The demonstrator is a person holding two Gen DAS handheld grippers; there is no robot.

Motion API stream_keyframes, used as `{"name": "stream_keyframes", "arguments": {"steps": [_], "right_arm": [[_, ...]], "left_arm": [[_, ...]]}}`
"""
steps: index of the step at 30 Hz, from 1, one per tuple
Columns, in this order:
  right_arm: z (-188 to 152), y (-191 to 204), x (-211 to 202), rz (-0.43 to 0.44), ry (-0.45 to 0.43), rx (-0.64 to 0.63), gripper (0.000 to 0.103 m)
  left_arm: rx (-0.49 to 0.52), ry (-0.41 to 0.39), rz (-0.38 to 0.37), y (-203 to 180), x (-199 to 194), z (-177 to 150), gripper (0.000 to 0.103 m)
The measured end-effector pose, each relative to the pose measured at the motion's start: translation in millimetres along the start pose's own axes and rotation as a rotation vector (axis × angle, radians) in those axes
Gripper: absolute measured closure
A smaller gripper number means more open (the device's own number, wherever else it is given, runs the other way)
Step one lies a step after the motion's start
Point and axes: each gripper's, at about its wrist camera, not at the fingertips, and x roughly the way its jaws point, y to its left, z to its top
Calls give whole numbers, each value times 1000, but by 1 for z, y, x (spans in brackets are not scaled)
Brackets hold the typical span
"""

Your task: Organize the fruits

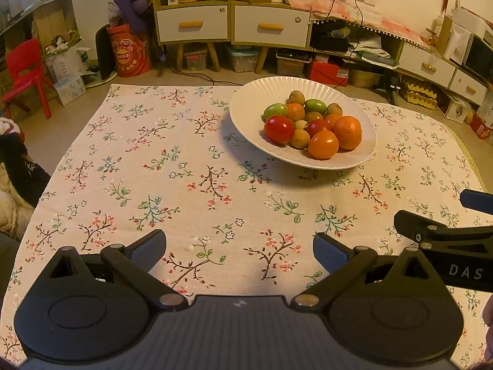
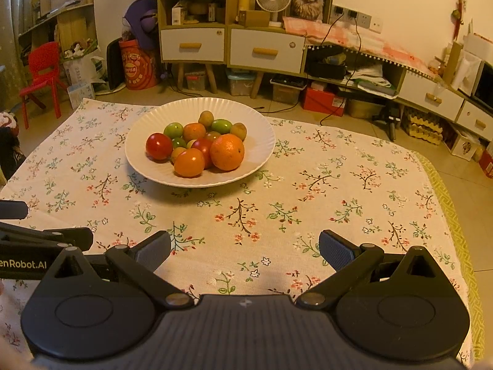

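Both tongs hover low over the flowered tablecloth with jaws spread wide and nothing between them: left tongs, blue pads facing inward; right tongs, likewise apart and empty. Seen from the left wrist, the right tongs enter at the right edge, just beside the left pair and not touching the cloth's contents. Left to right across the scene: a red chair on the floor beyond the table's left corner; a red drum against the wall; a cabinet with two white drawers; then a long low shelf unit running off to the right. On the cloth, well ahead of both tongs, stands a white ribbed plate; it holds all the fruit in a single heap. At the heap's left lies a red tomato, behind it green fruits, at front centre a small orange fruit, and at right a large orange, each touching its neighbours
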Motion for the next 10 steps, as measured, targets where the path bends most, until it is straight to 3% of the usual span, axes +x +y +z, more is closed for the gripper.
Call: {"name": "stream_keyframes", "arguments": {"steps": [10], "right_arm": [[-1, 0, -1, 2, -5, -2, 1]], "left_arm": [[9, -4, 1, -1, 1, -1, 6]]}}
